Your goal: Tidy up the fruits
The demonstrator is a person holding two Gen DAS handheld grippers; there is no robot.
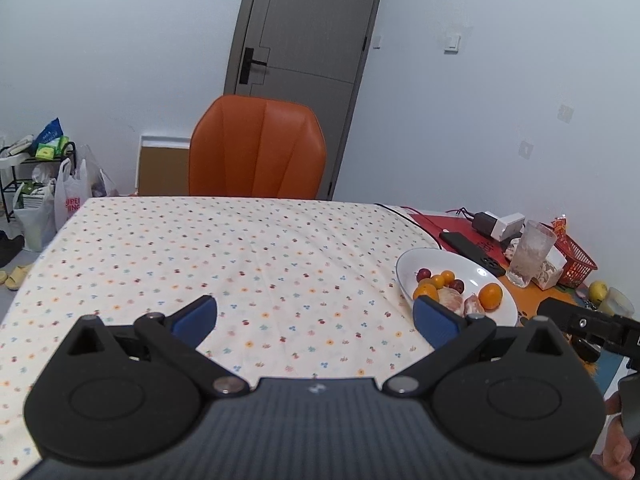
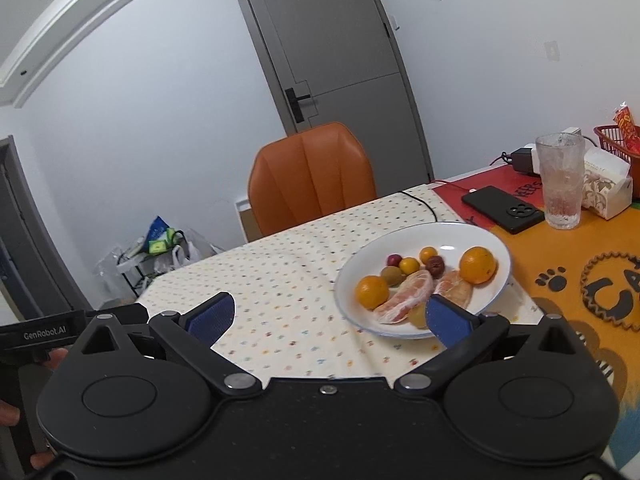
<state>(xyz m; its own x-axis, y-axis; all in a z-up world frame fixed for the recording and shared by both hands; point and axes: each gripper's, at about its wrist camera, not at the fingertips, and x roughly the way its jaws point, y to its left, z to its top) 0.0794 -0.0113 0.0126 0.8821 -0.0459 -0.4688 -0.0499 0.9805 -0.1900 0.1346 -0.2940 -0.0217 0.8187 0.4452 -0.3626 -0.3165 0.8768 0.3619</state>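
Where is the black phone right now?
In the right wrist view the black phone lies flat on the red mat, at the far right of the table, between the white plate of fruit and the drinking glass.

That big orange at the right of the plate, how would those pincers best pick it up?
Judging from its pose, grip the big orange across its round middle, coming from above. It lies near the rim of the white plate, with a pomelo segment against its left side, so a sideways approach looks crowded. The right gripper, open, is nearer.
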